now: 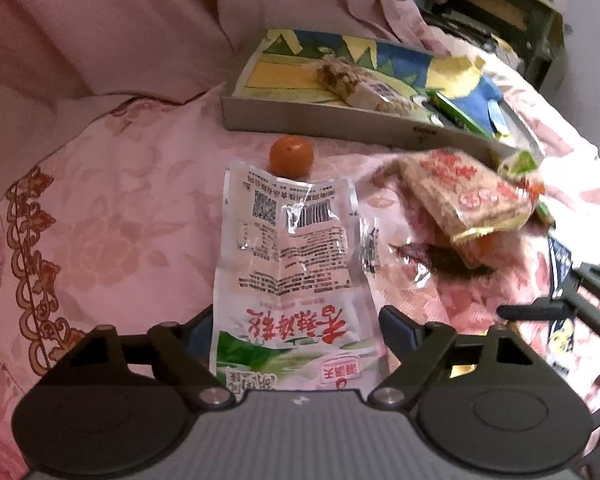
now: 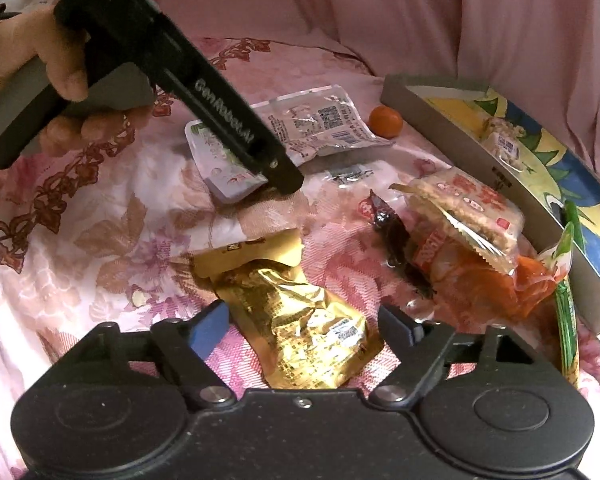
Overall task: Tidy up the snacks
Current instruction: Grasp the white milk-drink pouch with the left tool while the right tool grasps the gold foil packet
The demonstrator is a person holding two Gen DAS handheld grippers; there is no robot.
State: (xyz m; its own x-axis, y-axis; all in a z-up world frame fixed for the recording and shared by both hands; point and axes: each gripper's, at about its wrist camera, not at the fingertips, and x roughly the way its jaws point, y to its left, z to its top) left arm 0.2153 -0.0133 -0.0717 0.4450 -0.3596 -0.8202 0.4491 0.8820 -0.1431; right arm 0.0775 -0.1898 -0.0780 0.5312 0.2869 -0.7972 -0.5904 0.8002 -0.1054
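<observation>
With its jaws wide around the white snack pouch [image 1: 296, 280] at lower centre, the left gripper [image 1: 296, 324] seems about to clamp it, then carry it to the tray [image 1: 340, 120] upper right.

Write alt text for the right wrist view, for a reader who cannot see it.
The open right gripper straddles a crinkled gold foil packet on a pink floral bedspread. Beyond it, the left gripper, held in a hand, reaches onto a white snack pouch. A small orange, a rice cracker pack and a shallow box lie to the right.
</observation>
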